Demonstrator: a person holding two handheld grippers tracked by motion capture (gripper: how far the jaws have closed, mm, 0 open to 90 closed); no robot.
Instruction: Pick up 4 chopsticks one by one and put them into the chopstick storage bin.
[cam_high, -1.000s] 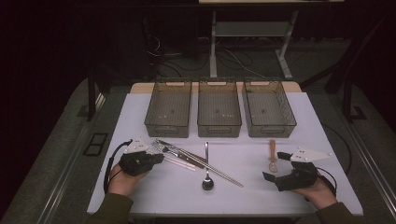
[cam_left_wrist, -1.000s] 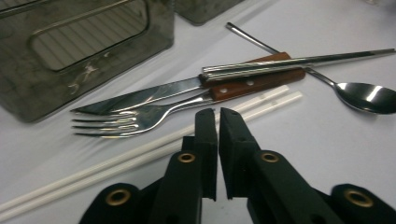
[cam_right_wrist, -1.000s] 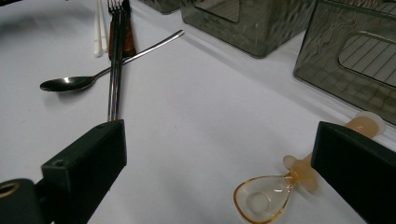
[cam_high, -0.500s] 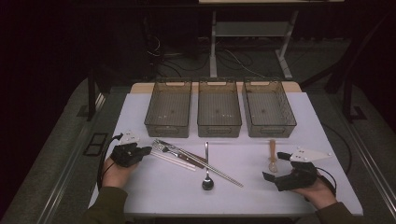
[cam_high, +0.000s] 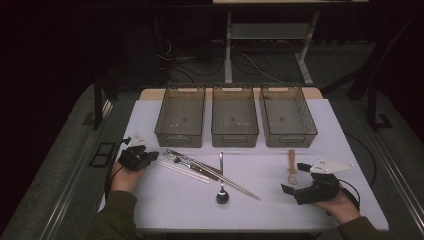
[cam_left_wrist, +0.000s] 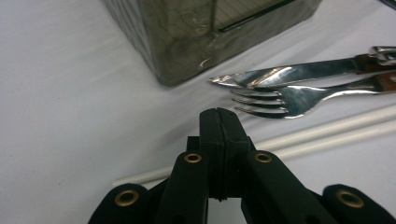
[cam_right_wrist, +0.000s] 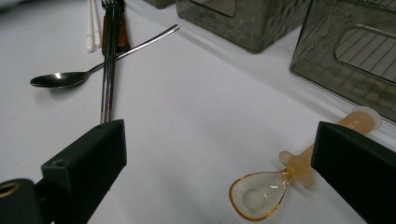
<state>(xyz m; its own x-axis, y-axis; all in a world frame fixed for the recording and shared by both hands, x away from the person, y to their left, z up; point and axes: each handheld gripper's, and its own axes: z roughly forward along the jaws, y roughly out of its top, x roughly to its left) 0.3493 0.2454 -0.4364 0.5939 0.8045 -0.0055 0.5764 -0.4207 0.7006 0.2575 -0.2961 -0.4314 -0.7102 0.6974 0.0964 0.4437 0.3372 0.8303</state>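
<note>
The left hand-held gripper (cam_high: 150, 157) has its jaws pressed together, while the right hand-held gripper (cam_high: 295, 177) holds its jaws wide apart.

Knife (cam_left_wrist: 303, 72) and fork (cam_left_wrist: 299, 95) handles run off the right edge in the left gripper view; the white sticks (cam_left_wrist: 327, 130) vanish behind the closed jaws there.

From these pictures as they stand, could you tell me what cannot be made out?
- Fork and knife handles: cut off by the left gripper view's right edge.
- Contents of the three bins: too small and dim in the high view.
- Amber spoon handle: partly behind the right hand-held gripper in its own view.
</note>
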